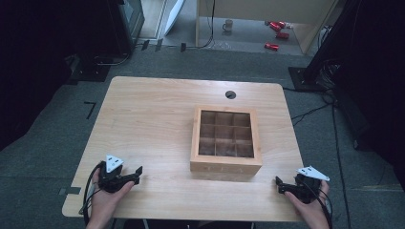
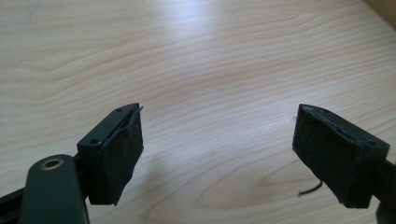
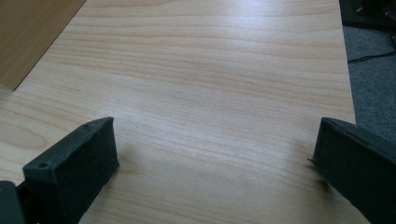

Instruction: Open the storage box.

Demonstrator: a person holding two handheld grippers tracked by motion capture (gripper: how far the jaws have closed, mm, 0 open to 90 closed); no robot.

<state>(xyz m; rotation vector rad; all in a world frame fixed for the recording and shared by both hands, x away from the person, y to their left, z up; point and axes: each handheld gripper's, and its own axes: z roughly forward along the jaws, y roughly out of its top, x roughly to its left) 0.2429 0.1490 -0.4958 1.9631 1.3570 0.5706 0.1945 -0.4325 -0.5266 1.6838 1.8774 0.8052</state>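
Worktop (image 1: 153, 109): I see a pale wood top with rounded corners and a round cable hole (image 1: 230, 94) near its far edge
Box (image 1: 225, 139): a wooden box with a three-by-three grid of open compartments, sitting flat a little right of the worktop's middle; I see nothing in the cells
Box heading: nearly square, so I can read no clear long axis; its sides run square with the worktop edges, open top facing up, front wall toward me
Left tongs (image 1: 138, 171): at the near left corner of the worktop, low over the wood, tips pointing right toward the near middle, well apart from the box
Left tongs state: in the left gripper view (image 2: 217, 140) the two black jaws stand wide apart with bare wood grain between them, holding nothing
Left hand (image 1: 107, 193): comes in from the near edge, palm wrapped under the body, grey plate on top
Right tongs (image 1: 278, 182): at the near right corner, tips pointing left toward the near middle, below and to the right of the box's front corner
Right tongs state: in the right gripper view (image 3: 215, 161) the jaws are spread wide over bare wood, a corner of the box at upper left
Right hand (image 1: 310, 202): enters from the near edge, gripping from below
Floor: grey carpet, with red cans (image 1: 276, 29) and a mug (image 1: 228, 25) beyond the worktop
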